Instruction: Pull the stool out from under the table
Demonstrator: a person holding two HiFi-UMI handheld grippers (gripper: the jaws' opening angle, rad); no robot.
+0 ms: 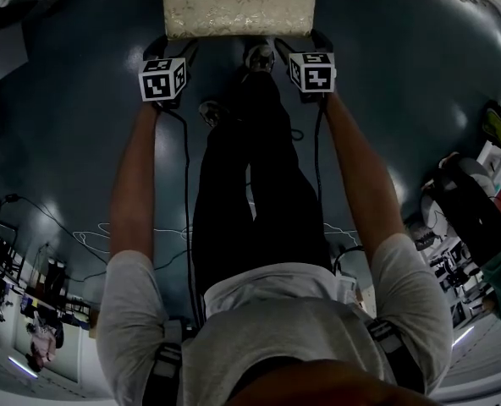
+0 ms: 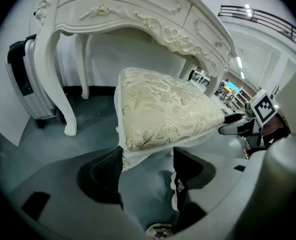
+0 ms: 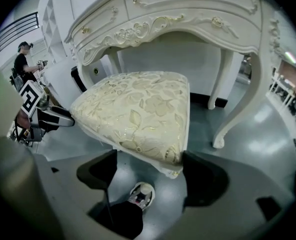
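We grip stool (image 2: 163, 109) by near seat corners: left claw (image 2: 148, 156) clamped on one cushion corner, right claw (image 3: 150, 164) on other. Stool stands on floor, partly under front edge of white dressing table (image 2: 138, 14). Pull step in hand, we judge. Next: draw both claws back evenly, stool sliding straight.

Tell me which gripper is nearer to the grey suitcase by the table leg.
Left. The left gripper is at the stool's corner on the suitcase's side; the right gripper is at the other near corner, with the stool between it and the suitcase.
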